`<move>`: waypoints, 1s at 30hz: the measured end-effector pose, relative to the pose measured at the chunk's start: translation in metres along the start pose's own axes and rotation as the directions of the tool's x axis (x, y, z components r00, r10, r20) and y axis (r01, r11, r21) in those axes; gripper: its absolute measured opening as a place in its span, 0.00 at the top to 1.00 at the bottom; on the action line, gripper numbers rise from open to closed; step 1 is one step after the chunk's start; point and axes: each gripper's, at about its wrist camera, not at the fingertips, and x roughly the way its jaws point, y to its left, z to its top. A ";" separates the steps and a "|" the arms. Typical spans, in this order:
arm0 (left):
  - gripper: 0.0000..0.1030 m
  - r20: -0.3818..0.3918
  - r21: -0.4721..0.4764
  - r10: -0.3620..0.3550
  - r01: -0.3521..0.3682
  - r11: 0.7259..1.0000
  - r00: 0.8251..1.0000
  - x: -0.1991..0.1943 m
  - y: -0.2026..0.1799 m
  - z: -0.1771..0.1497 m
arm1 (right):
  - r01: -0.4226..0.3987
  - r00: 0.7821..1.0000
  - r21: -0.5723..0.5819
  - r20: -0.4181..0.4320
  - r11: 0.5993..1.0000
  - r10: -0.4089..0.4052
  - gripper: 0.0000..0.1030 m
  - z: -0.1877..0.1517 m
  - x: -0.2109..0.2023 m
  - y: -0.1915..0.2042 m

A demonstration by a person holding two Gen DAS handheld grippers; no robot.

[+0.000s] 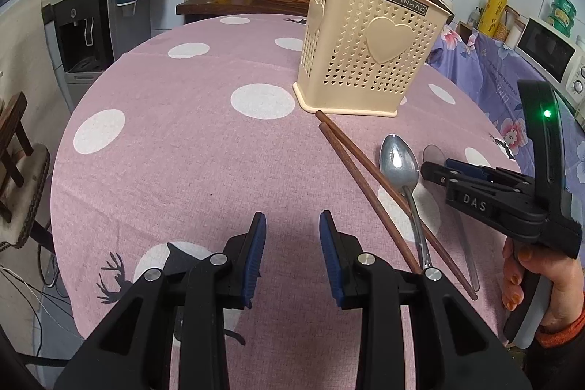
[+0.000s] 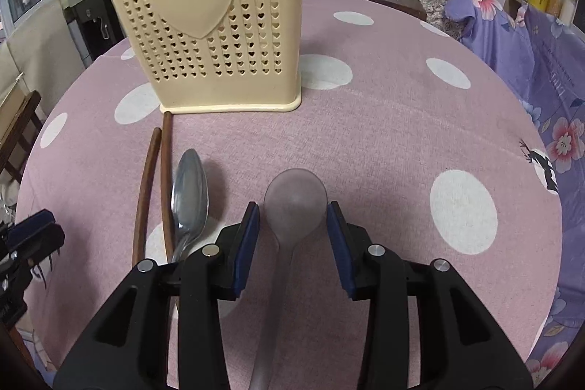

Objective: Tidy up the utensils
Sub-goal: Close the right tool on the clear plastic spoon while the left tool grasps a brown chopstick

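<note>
the left gripper (image 1: 291,254), black with blue-padded fingers (image 1: 256,243), is held low and level over the bench (image 1: 182,152), its fingers spread apart with nothing between them. the right gripper (image 2: 292,243) points forward and slightly down, its blue-padded fingers (image 2: 248,243) parted wide. seen from the left wrist view, a bare hand with orange-painted nails (image 1: 526,287) wraps the right gripper's handle from below.

Even indoor light, sharp, edges bowed (fisheye)

Cream perforated plastic utensil holder (image 2: 204,24) upright on desk; brown wooden chopsticks (image 2: 155,192), steel spoon (image 2: 190,196), translucent plastic spoon (image 2: 294,203) flat before it.
</note>
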 end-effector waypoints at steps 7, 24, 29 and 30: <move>0.70 -0.029 -0.011 -0.030 0.029 1.000 0.999 0.014 -0.007 0.015 | -0.001 1.000 0.008 -0.009 1.000 0.001 0.64 0.005 0.003 -0.001; 0.70 -0.069 0.063 0.046 -0.042 0.997 0.997 0.060 -0.047 0.036 | 0.000 1.000 0.011 0.005 1.000 0.000 0.64 0.002 0.004 -0.006; 0.70 -0.085 0.086 0.077 -0.069 0.994 0.993 0.068 -0.050 0.044 | 0.002 1.000 0.012 0.006 1.000 -0.002 0.64 0.001 0.004 -0.005; 0.70 -0.092 0.084 0.081 -0.073 0.994 0.993 0.069 -0.049 0.048 | 0.003 1.000 0.012 0.006 1.000 -0.003 0.64 0.001 0.003 -0.005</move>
